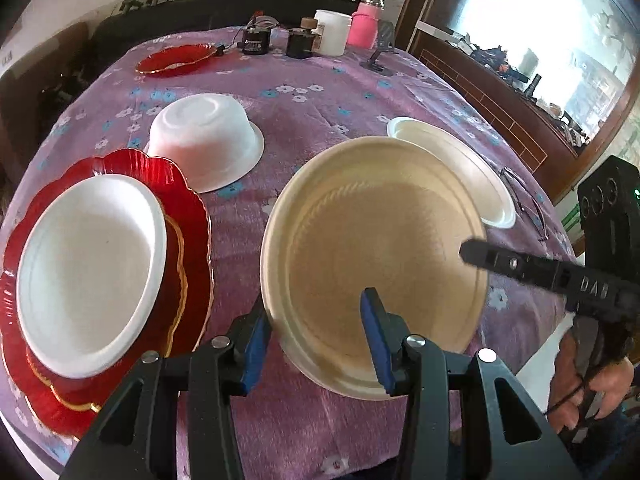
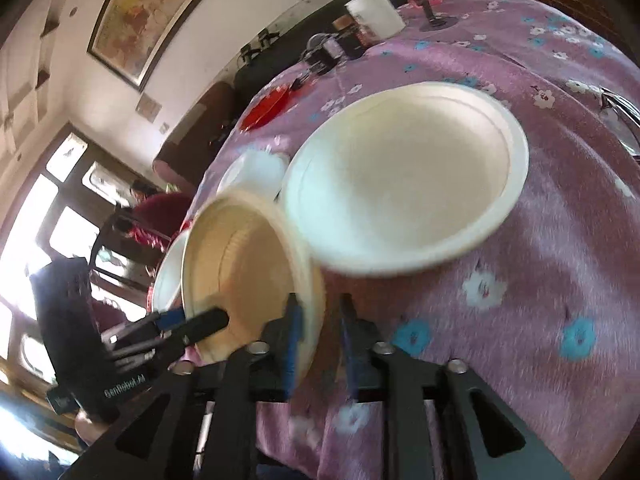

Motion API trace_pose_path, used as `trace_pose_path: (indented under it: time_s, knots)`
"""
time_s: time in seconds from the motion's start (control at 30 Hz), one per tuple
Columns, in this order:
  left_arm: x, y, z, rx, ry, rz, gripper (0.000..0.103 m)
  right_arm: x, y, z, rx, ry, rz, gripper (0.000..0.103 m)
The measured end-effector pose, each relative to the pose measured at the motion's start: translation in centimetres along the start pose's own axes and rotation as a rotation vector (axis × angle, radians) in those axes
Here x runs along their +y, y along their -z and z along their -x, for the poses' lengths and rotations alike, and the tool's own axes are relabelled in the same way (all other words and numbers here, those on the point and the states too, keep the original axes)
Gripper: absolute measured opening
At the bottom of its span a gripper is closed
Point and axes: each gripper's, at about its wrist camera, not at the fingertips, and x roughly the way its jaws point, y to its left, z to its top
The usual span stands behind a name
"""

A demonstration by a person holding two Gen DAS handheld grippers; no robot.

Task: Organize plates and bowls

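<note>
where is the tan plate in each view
Left wrist view: the tan plate fills the lower centre, its near rim between the left gripper jaws.
Right wrist view: the tan plate sits lower left, seen at a steep angle, its rim between the right gripper jaws.
Shared landmark: the white plate lying just beyond it on the purple cloth.
</note>
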Motion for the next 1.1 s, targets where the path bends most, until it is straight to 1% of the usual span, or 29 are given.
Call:
trace_pose_path:
  time_s: [0.03,0.1,0.17,0.2,0.3,0.4,0.47,0.5,0.6,0.67,0.73,0.83,0.9,0.93,0.97,1.0,1.03,1.07,1.1]
  knots:
    - [0.0,-0.1,-0.1,0.002,0.000,0.002,0.042,-0.2,-0.6,0.0,-0.016,0.001,-0.001,0.044]
    - [0.1,-0.3,-0.1,-0.004,-0.005,0.004,0.044,0.0,-1.7,0.3,-0.057,0.024,0.022,0.044]
    - [0.2,-0.4,-0.2,-0.003,0.000,0.008,0.044,0.3,-2.9,0.9,-0.120,0.071,0.056,0.044]
    - [0.3,-0.5,-0.2,-0.004,0.001,0.014,0.044,0.4,-3.4,1.0,-0.136,0.085,0.067,0.045]
    - [0.5,-0.4,-0.5,0.000,0.008,0.023,0.044,0.7,-3.7,1.6,-0.137,0.057,0.071,0.046]
    - [0.7,-0.5,-0.9,0.012,0.022,0.033,0.044,0.9,-3.1,1.7,-0.120,0.089,0.086,0.046]
    - [0.6,-0.6,-1.1,0.018,0.045,0.040,0.044,0.4,-2.5,1.9,-0.095,0.064,0.071,0.046]
    - [0.6,-0.7,-1.2,0.018,0.053,0.040,0.044,0.2,-2.0,2.1,-0.091,0.066,0.065,0.046]
    - [0.4,-0.9,-1.2,0.005,0.055,0.040,0.044,-0.1,-1.3,2.3,-0.082,0.063,0.070,0.046]
    - [0.2,-1.2,-1.2,-0.004,0.058,0.038,0.044,0.1,-0.8,2.9,-0.092,0.071,0.085,0.046]
    - [0.1,-1.5,-1.2,-0.022,0.051,0.034,0.044,0.4,-0.5,3.0,-0.097,0.092,0.110,0.046]
    - [-0.3,-2.0,-1.6,-0.046,0.013,0.015,0.044,1.2,-0.2,3.0,-0.103,0.124,0.147,0.046]
    - [-0.5,-2.1,-2.1,-0.059,-0.003,0.006,0.039,1.7,0.0,2.9,-0.108,0.158,0.172,0.046]
    - [-0.5,-2.2,-2.3,-0.062,-0.009,0.010,0.034,1.8,0.1,2.9,-0.111,0.174,0.180,0.046]
    - [-0.5,-2.2,-2.6,-0.061,-0.013,0.012,0.033,1.9,0.2,2.7,-0.114,0.190,0.190,0.042]
    - [-0.5,-2.2,-2.6,-0.073,-0.024,0.004,0.033,2.0,0.2,2.5,-0.110,0.199,0.197,0.023]
    - [-0.6,-2.1,-2.5,-0.085,-0.024,-0.002,0.027,1.9,0.3,2.2,-0.094,0.200,0.196,0.014]
    - [-0.6,-2.1,-2.5,-0.086,-0.013,-0.003,0.018,1.8,0.3,2.1,-0.093,0.200,0.191,0.013]
    - [-0.7,-2.0,-2.5,-0.078,0.009,-0.001,0.016,1.8,0.4,2.0,-0.095,0.197,0.189,0.012]
